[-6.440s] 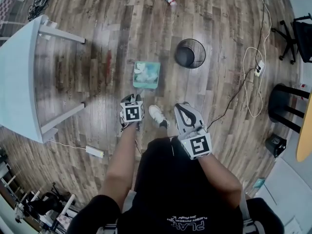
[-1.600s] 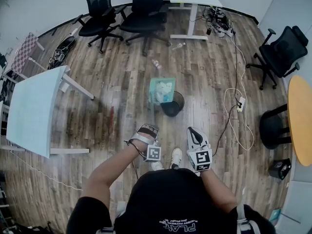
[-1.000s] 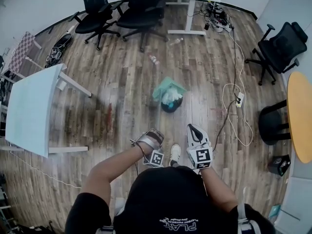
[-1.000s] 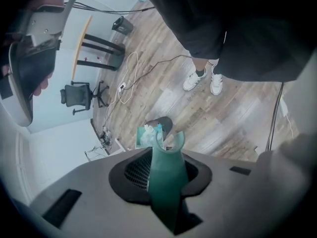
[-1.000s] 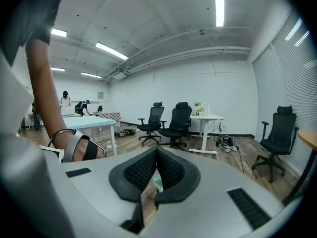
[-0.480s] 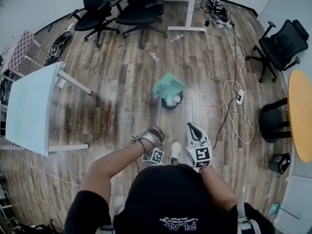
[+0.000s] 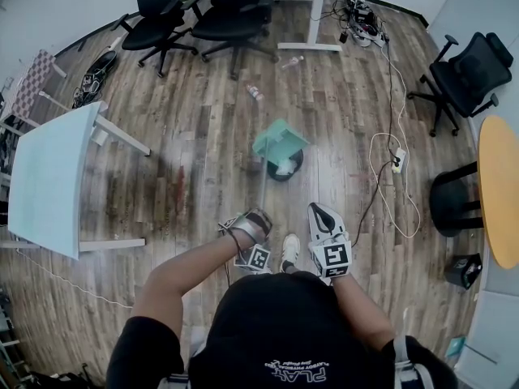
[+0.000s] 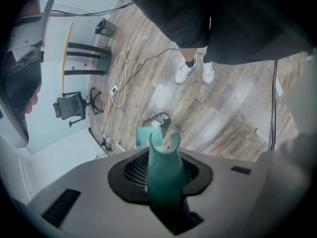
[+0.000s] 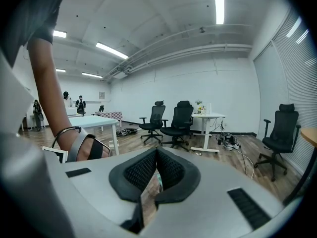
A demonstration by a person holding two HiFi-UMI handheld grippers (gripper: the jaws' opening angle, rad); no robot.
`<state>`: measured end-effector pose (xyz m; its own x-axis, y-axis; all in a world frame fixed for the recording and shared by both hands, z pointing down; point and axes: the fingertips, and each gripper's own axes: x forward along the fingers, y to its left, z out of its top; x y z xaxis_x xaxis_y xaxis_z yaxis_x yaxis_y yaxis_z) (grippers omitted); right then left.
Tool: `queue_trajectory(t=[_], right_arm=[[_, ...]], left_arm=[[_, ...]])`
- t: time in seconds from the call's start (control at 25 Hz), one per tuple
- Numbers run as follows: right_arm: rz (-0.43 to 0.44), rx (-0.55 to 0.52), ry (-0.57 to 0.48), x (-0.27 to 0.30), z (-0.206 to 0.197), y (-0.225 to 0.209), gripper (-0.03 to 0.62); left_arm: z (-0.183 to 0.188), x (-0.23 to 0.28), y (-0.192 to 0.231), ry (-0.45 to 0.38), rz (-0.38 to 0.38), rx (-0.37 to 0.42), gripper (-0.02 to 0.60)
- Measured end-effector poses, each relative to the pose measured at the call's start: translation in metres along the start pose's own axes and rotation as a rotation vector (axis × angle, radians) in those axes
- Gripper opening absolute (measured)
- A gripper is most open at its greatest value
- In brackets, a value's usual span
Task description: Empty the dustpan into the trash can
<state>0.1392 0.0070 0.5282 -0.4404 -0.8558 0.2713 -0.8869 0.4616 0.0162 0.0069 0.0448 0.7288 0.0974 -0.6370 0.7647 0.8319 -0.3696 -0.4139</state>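
left gripper [image 8: 163,157] clamped on teal dustpan handle [image 8: 166,185] | dustpan [image 7: 280,142] tipped over black trash can [image 7: 297,163], far ahead on floor [image 7: 203,136] | right gripper [image 9: 156,155] jaws together, empty, just right of left gripper

Operator wears a black short-sleeved shirt [image 7: 276,331] with white print [image 7: 306,374] at the lower centre of the head view. Shoes [image 8: 194,69]: white, with dark socks [image 8: 190,62]. Left wrist: grey band [image 9: 79,145] and thin black loop [image 9: 62,132]. Left gripper [image 7: 259,219] and right gripper [image 7: 318,213]: pale grey shells, black meshed pads [image 9: 141,171], black-and-white marker cubes [image 7: 334,255].
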Motion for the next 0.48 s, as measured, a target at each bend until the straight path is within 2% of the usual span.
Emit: queue_trajectory(t=[0.08, 0.28, 0.48], right_arm=[[0.002, 0.002, 0.004, 0.0, -0.002, 0.001, 0.023], [0.011, 0.001, 0.004, 0.001, -0.001, 0.004, 0.023], [0.01, -0.006, 0.004, 0.001, -0.003, 0.003, 0.023]], left_arm=[[0.006, 0.006, -0.004, -0.009, 0.008, -0.01, 0.117], [-0.009, -0.009, 0.002, -0.003, -0.011, -0.026, 0.114], [-0.015, -0.005, 0.002, 0.031, -0.002, 0.06, 0.114]])
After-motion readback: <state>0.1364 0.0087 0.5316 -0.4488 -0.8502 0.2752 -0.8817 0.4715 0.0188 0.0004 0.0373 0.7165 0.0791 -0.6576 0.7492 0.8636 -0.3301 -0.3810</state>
